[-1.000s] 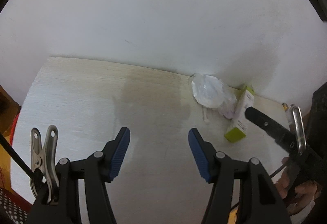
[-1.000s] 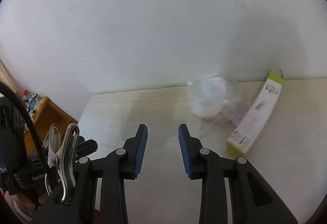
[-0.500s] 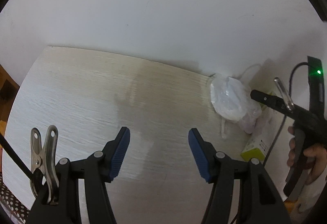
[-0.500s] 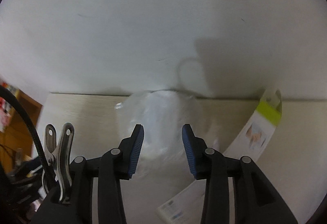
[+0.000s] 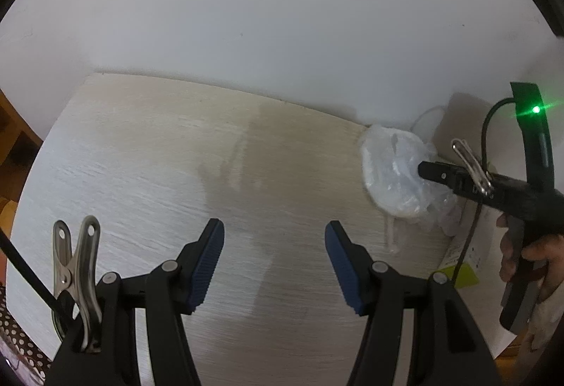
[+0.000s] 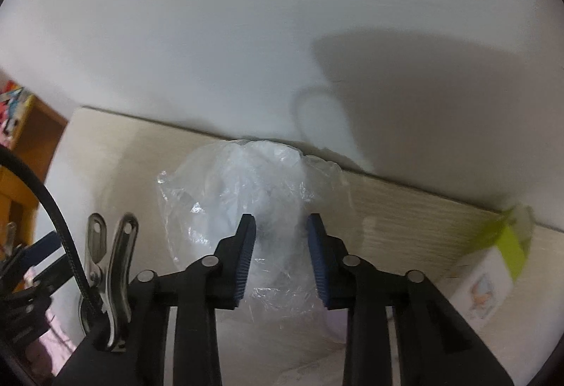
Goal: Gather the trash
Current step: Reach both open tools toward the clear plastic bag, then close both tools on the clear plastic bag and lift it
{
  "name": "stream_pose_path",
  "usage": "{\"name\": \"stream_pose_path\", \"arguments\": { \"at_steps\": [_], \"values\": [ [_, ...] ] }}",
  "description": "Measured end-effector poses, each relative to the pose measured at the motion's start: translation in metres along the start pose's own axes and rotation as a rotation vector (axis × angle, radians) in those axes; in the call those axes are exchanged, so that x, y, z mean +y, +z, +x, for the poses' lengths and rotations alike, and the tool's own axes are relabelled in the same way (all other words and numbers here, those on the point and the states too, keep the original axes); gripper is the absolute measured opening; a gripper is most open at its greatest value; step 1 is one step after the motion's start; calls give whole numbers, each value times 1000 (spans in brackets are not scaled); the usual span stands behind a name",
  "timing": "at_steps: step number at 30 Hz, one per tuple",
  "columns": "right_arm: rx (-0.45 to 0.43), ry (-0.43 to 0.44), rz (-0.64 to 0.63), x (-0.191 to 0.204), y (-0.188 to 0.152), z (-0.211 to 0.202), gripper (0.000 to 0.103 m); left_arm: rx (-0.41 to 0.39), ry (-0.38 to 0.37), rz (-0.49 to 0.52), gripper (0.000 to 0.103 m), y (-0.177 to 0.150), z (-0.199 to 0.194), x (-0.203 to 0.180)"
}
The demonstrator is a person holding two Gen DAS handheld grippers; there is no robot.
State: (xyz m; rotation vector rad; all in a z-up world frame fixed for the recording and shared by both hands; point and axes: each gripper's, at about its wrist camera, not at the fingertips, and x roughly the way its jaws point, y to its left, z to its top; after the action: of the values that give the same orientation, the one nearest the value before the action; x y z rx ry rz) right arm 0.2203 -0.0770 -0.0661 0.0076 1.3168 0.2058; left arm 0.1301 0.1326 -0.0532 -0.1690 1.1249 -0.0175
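the right tool (image 6: 280, 255) has dropped in on the crumpled clear plastic bag (image 6: 246, 195), which a second ago lay well ahead of it and now fills the space in front of and between its two blue pads (image 6: 246, 259). its jaws have just been closing, after a brief widening half a second back, and the bag's film sits between them; from the right wrist view i cannot say for certain that the pads are pressing on it yet, since a gap with loose plastic shows between them (so call it narrowed around the bag, not clenched on it). from the left wrist view the same tool (image 5: 423, 171) shows as a black finger reaching into the bag (image 5: 394, 174), with the person's hand (image 5: 528, 255) on its grip. the bag rests on the pale wooden surface (image 5: 176, 174) hard against the white wall (image 5: 282, 16), and just beside it lies a white carton with a lime-green end (image 6: 493, 262), now off to the right of the right tool and not in its line. the left tool (image 5: 275, 262) has sunk a little toward the surface and hangs there released, its pads wide apart with nothing between them, well apart from the bag. for the task this reads as the pickup of the first piece of trash being nearly made: the approach looks finished and the squeeze is what remains. thin film is likely to slip or bunch, so a firm bite on a thick fold would matter, and the carton looks left for a later pass.
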Motion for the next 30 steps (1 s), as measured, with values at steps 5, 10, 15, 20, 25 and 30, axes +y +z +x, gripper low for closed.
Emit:
{"name": "stream_pose_path", "arguments": {
  "at_steps": [5,10,15,20,25,30],
  "values": [
    [11,57,-84,24,-10,3,28,9,-10,-20,63,-1,4,3],
    [40,148,-130,46,-27,1,28,13,-27,-7,63,-2,2,4],
    [44,183,-124,56,-41,-3,28,29,-50,1,63,-3,3,2],
    [-28,142,-77,48,-65,-30,33,45,-78,15,63,-4,11,-4],
    [-44,110,7,44,-64,-29,34,68,-80,34,63,-3,28,-12],
    [-4,108,33,49,-58,-5,34,84,-80,23,63,-3,39,-13]
  ]
}}
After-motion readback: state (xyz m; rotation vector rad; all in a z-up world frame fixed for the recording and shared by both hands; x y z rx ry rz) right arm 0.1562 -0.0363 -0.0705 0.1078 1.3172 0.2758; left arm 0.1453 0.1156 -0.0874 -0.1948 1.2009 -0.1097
